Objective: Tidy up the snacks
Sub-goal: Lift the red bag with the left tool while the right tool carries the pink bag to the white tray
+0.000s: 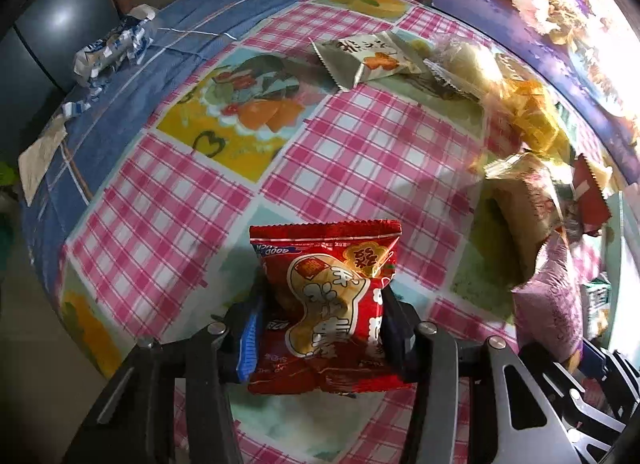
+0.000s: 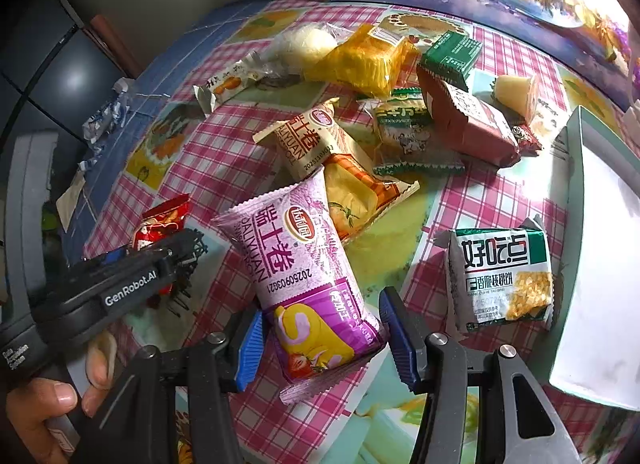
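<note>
The left claw (image 1: 320, 320) clamps a red snack packet (image 1: 326, 304) just above the checked bench (image 1: 168, 200). The right claw (image 2: 326, 338) grips the lower end of a purple snack packet (image 2: 296, 264), near a white-green biscuit pack (image 2: 500, 276) and a pile of other snacks (image 2: 400, 104).

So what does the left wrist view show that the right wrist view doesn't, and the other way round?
Only the left wrist view: the left gripper seen from behind, its pads pressed on the red peanut snack packet.

Only the right wrist view: the white and green walnut cookie packet, the white box at the right edge, a green wafer packet, and a hand on the left gripper's handle.

Both: the checked tablecloth, the red packet, and the purple Swiss roll packet between the right gripper pads.
</note>
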### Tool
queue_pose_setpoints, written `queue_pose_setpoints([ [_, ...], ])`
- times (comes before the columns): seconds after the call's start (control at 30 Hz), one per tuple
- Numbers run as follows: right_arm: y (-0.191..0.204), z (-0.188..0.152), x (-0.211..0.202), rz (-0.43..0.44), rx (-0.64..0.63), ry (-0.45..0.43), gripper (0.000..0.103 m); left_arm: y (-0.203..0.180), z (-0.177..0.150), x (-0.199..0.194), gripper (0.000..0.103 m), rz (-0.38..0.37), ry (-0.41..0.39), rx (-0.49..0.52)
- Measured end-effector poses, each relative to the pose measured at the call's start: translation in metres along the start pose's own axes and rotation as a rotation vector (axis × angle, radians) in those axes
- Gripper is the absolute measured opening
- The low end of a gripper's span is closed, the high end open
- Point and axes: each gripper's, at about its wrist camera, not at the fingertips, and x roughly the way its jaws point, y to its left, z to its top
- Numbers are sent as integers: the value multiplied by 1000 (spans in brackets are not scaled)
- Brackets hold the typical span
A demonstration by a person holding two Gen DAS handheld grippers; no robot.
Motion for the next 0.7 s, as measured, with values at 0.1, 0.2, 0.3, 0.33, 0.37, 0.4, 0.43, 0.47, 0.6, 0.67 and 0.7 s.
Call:
queue_pose_setpoints([
  [0.1,0,2,-5,3,-5,-20,57,-2,1,-6,52,16,-10,-1],
  [0.2,-2,5,-14,21,10,-43,56,-5,1,-20,52,24,-35,1],
  [0.3,-7,8,-28,45,32,-80,56,-10,6,-39,52,24,-70,17],
  [0.33,-9,9,-32,46,35,-90,56,-15,6,-45,52,22,-85,29],
  [0.37,-10,10,-34,47,37,-98,56,-20,7,-49,52,20,-94,38],
  [0.4,-13,10,-39,53,46,-108,56,-23,6,-52,52,17,-99,46],
  [0.43,-16,11,-41,59,58,-115,56,-30,7,-57,52,12,-106,57],
  [0.47,-20,12,-44,65,72,-123,56,-34,7,-60,52,7,-112,64],
  [0.6,-46,19,-66,7,154,-199,56,-66,13,-80,52,-4,-147,125],
  [0.67,-68,21,-75,-55,216,-233,56,-90,15,-93,52,-17,-168,173],
  [0.7,-81,21,-78,-87,251,-241,56,-102,17,-96,52,-25,-176,195],
])
